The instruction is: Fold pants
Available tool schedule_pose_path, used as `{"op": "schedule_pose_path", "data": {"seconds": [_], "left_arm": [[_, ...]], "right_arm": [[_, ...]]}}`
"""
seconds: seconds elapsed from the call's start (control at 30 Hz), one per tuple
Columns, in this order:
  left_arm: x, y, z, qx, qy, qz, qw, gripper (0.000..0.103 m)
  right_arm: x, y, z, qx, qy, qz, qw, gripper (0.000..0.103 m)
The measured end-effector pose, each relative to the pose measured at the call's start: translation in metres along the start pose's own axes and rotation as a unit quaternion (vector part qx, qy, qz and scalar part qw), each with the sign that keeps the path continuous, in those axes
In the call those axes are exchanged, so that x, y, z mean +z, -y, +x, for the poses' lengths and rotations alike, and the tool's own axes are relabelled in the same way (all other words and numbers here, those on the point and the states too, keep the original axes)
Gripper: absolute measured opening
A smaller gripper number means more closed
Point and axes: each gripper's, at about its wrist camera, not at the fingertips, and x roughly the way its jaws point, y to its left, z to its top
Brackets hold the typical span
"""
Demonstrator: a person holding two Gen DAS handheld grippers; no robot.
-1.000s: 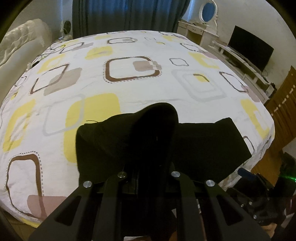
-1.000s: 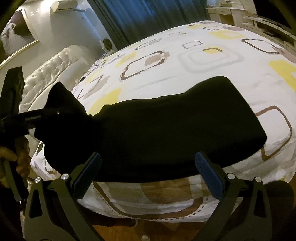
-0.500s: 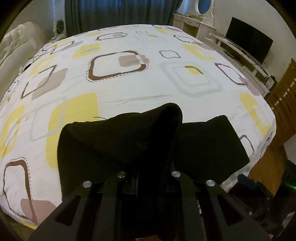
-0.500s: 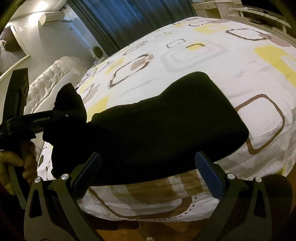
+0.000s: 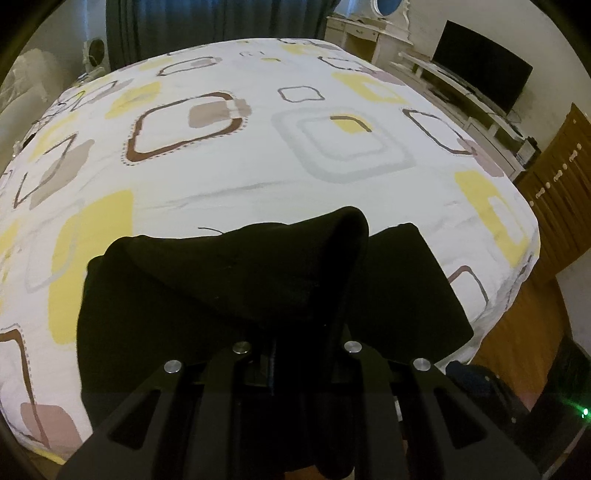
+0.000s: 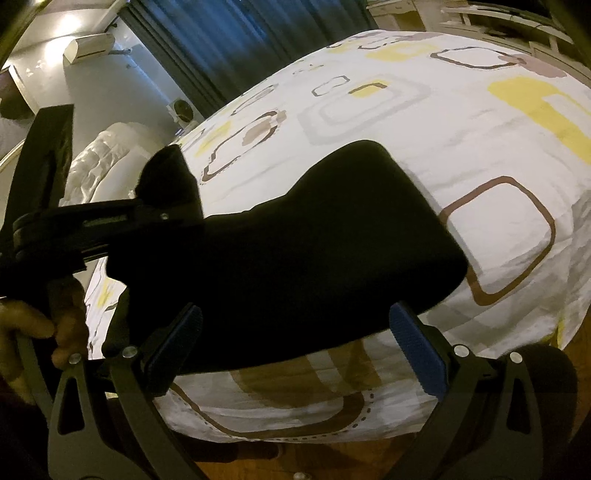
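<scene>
In the left wrist view, your left gripper (image 5: 295, 354) is clenched on a raised fold of the black pants (image 5: 402, 295), which lie at the near edge of the bed (image 5: 258, 166). In the right wrist view, your right gripper (image 6: 295, 336) is spread wide and empty just short of the pants (image 6: 332, 240), its blue pads (image 6: 417, 354) touching nothing, while your left hand (image 6: 40, 332) grips the other tool's handle.

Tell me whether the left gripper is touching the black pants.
Touching. The right wrist view shows the left gripper clamped on a raised fold of the pants.

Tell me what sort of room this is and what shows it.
Most likely a home bedroom. The black pants lie on a wide bed with a patterned cover; a dressing table with an oval mirror and a flat television stand along the wall, with dark curtains behind.
</scene>
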Motion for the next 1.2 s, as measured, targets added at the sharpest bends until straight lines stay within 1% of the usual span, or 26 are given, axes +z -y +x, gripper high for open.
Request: {"op": "schedule_pose_path", "data": {"seconds": [0.2,0.47,0.7,0.9,1.13,1.2], "left_arm": [[0.007,0.022,0.019,0.010,-0.011,0.001,0.9999,0.016],[0.017,0.048,0.040,0.013,-0.020,0.003,0.9997,0.017],[0.019,0.061,0.058,0.020,-0.033,-0.002,0.9992,0.018],[0.023,0.067,0.065,0.028,-0.038,-0.012,0.9988,0.018],[0.024,0.077,0.070,0.041,-0.039,-0.011,0.9983,0.018],[0.025,0.082,0.068,0.043,-0.034,-0.004,0.9985,0.018]], "right_arm": [[0.001,0.017,-0.005,-0.006,0.005,0.019,1.000,0.101],[0.005,0.043,-0.015,-0.016,0.015,0.049,0.999,0.101],[0.005,0.063,-0.022,-0.025,0.024,0.075,0.997,0.101],[0.005,0.072,-0.024,-0.027,0.026,0.085,0.996,0.101],[0.007,0.079,-0.024,-0.029,0.030,0.092,0.995,0.101],[0.008,0.081,-0.025,-0.029,0.032,0.096,0.994,0.101]]}}
